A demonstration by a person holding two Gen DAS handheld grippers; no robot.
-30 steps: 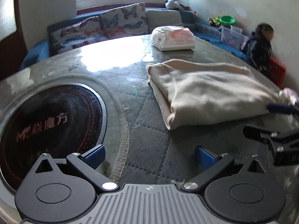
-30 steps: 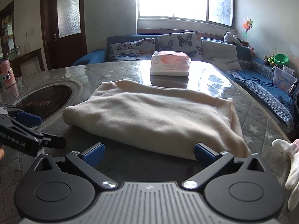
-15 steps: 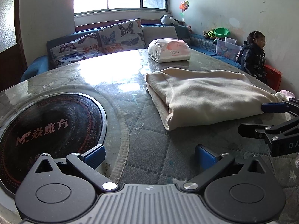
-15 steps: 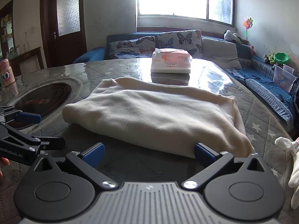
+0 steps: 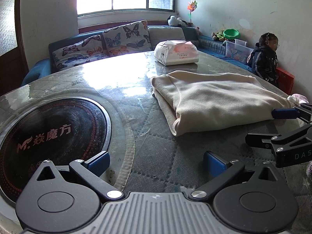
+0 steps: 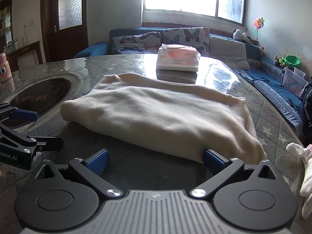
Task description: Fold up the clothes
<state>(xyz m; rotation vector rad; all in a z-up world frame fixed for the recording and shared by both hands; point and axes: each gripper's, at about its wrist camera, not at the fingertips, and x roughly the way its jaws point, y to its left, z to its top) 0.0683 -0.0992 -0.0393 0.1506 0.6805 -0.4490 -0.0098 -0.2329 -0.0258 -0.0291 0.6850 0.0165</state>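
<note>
A cream garment [image 5: 216, 101] lies folded into a flat rectangle on the round quilt-patterned table [image 5: 156, 156]. It also shows in the right wrist view [image 6: 159, 117]. My left gripper [image 5: 156, 161] is open and empty, low over the table, to the left of the garment's near corner. My right gripper [image 6: 156, 159] is open and empty at the garment's near edge; its right pad [image 6: 212, 159] is close to the cloth. Each gripper shows at the edge of the other's view: the right one [image 5: 276, 128] and the left one [image 6: 31, 128].
A round black induction hob [image 5: 46, 136] is set into the table at left. A pack of tissues [image 5: 175, 53] lies behind the garment. Small pale clothes [image 6: 306, 165] lie at the table's right edge. A sofa [image 6: 175, 39] and a child [image 5: 266, 58] are beyond.
Both grippers have drawn back and tilted up a little, so more of the room shows. The garment has not moved.
</note>
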